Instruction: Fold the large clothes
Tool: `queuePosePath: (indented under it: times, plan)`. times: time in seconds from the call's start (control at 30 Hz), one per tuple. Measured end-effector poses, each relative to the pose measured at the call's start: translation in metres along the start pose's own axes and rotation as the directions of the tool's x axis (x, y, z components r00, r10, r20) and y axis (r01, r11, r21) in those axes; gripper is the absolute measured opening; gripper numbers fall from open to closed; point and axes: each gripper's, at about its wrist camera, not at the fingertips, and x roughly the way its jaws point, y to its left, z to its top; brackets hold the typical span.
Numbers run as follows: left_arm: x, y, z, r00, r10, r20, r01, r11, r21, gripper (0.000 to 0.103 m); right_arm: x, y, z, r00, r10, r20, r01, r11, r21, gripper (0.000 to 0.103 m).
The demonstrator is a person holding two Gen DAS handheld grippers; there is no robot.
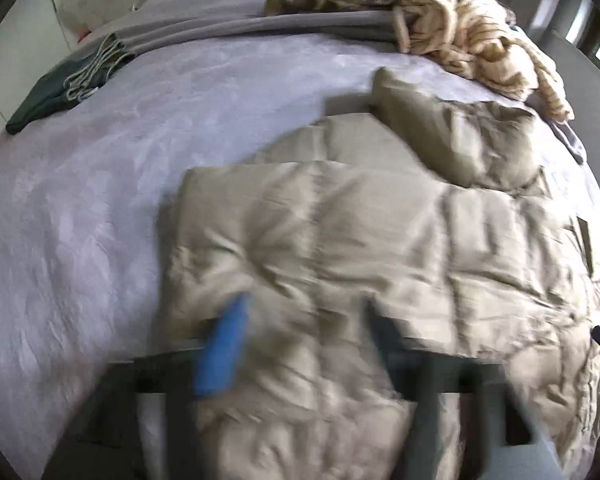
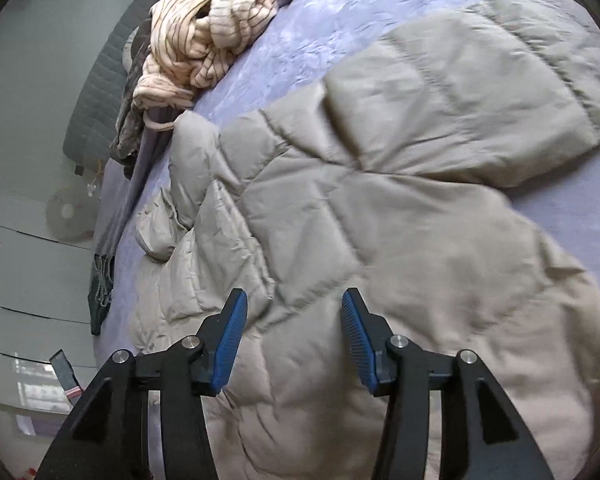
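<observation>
I had both fingers spread wide and empty over the puffer coat (image 2: 380,208); its long axis ran toward one o'clock from my right gripper (image 2: 294,334), the nearer one.

A big puffy tan coat (image 1: 360,248) lies spread on the purple bed cover (image 1: 100,160). The left gripper (image 1: 304,320) hangs over the coat's near edge, blurry, its jaws wide apart with nothing gripped. Behind the coat sits a striped cream sweater (image 1: 480,40).
</observation>
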Motion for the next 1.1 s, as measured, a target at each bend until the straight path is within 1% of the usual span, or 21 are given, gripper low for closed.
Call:
queuePosePath:
  times: [0.03,0.07,0.1,0.13,0.2,0.27,0.3,0.33,0.37,0.5,0.53,0.57,0.6,0.7,0.8,0.87,0.93,1.0,1.03,1.1]
  plan:
    - [-0.006,-0.01,-0.002,1.0,-0.011,0.017,0.01,1.0,0.01,0.086,-0.006,-0.006,0.001,1.0,0.002,0.006,-0.002,1.0,0.014,0.055]
    - [-0.008,-0.022,-0.004,1.0,-0.027,0.016,0.027,0.999,0.03,0.086,-0.011,-0.013,0.002,1.0,0.006,0.013,-0.006,1.0,0.03,0.056]
    - [-0.01,-0.031,-0.005,0.999,-0.037,0.007,0.036,0.998,0.044,0.086,-0.019,-0.023,0.005,1.0,0.009,0.026,-0.011,0.999,0.051,0.06]
    - [-0.01,-0.045,-0.007,0.999,-0.05,-0.009,0.051,0.997,0.061,0.086,-0.024,-0.029,0.007,0.999,0.007,0.036,-0.009,0.998,0.061,0.062]
    - [-0.01,-0.066,-0.01,0.997,-0.077,-0.019,0.078,0.994,0.074,0.086,-0.035,-0.045,0.014,0.998,-0.012,0.064,0.007,0.996,0.089,0.062]
    - [-0.009,-0.086,-0.012,0.996,-0.089,-0.028,0.092,0.991,0.096,0.086,-0.044,-0.06,0.021,0.996,-0.022,0.081,0.013,0.993,0.12,0.062]
    - [-0.009,-0.098,-0.013,0.995,-0.094,-0.029,0.096,0.989,0.109,0.098,-0.051,-0.072,0.026,0.995,-0.03,0.094,0.017,0.989,0.144,0.064]
    - [-0.009,-0.109,-0.014,0.995,-0.093,-0.031,0.096,0.988,0.12,0.103,-0.058,-0.081,0.029,0.994,-0.037,0.105,0.02,0.987,0.16,0.069]
    - [-0.01,-0.117,-0.015,0.995,-0.097,-0.019,0.099,0.987,0.127,0.103,-0.064,-0.093,0.034,0.992,-0.047,0.119,0.025,0.983,0.181,0.072]
    - [-0.009,-0.156,-0.02,0.994,-0.106,-0.032,0.11,0.977,0.18,0.103,-0.084,-0.136,0.053,0.982,-0.095,0.165,0.048,0.963,0.265,0.072]
    - [-0.007,-0.165,-0.022,0.993,-0.11,-0.042,0.116,0.976,0.187,0.103,-0.088,-0.145,0.057,0.98,-0.102,0.172,0.05,0.958,0.283,0.077]
    - [-0.005,-0.173,-0.023,0.992,-0.114,-0.054,0.122,0.974,0.189,0.103,-0.093,-0.158,0.061,0.977,-0.11,0.182,0.049,0.949,0.311,0.084]
    - [-0.004,-0.18,-0.024,0.992,-0.114,-0.062,0.124,0.975,0.187,0.103,-0.098,-0.173,0.066,0.972,-0.118,0.202,0.041,0.936,0.349,0.093]
    - [0.0,-0.195,-0.025,0.99,-0.116,-0.078,0.128,0.974,0.186,0.103,-0.108,-0.202,0.079,0.964,-0.11,0.244,0.003,0.915,0.403,0.103]
    - [0.005,-0.21,-0.027,0.987,-0.117,-0.11,0.136,0.972,0.192,0.103,-0.114,-0.22,0.096,0.953,-0.088,0.289,-0.047,0.902,0.43,0.103]
    - [0.006,-0.218,-0.031,0.989,-0.103,-0.109,0.123,0.973,0.196,0.103,-0.117,-0.231,0.109,0.944,-0.059,0.324,-0.096,0.891,0.443,0.103]
    - [0.005,-0.224,-0.033,0.988,-0.102,-0.113,0.123,0.973,0.194,0.103,-0.117,-0.239,0.119,0.94,-0.031,0.34,-0.135,0.881,0.453,0.103]
    - [0.004,-0.227,-0.034,0.989,-0.101,-0.11,0.12,0.975,0.187,0.103,-0.115,-0.25,0.133,0.934,0.014,0.358,-0.195,0.857,0.477,0.103]
    - [0.003,-0.228,-0.034,0.989,-0.099,-0.109,0.118,0.975,0.186,0.103,-0.114,-0.252,0.136,0.932,0.027,0.361,-0.213,0.848,0.485,0.103]
    - [0.0,-0.23,-0.034,0.991,-0.093,-0.097,0.11,0.977,0.182,0.103,-0.109,-0.259,0.149,0.93,0.072,0.361,-0.263,0.815,0.516,0.103]
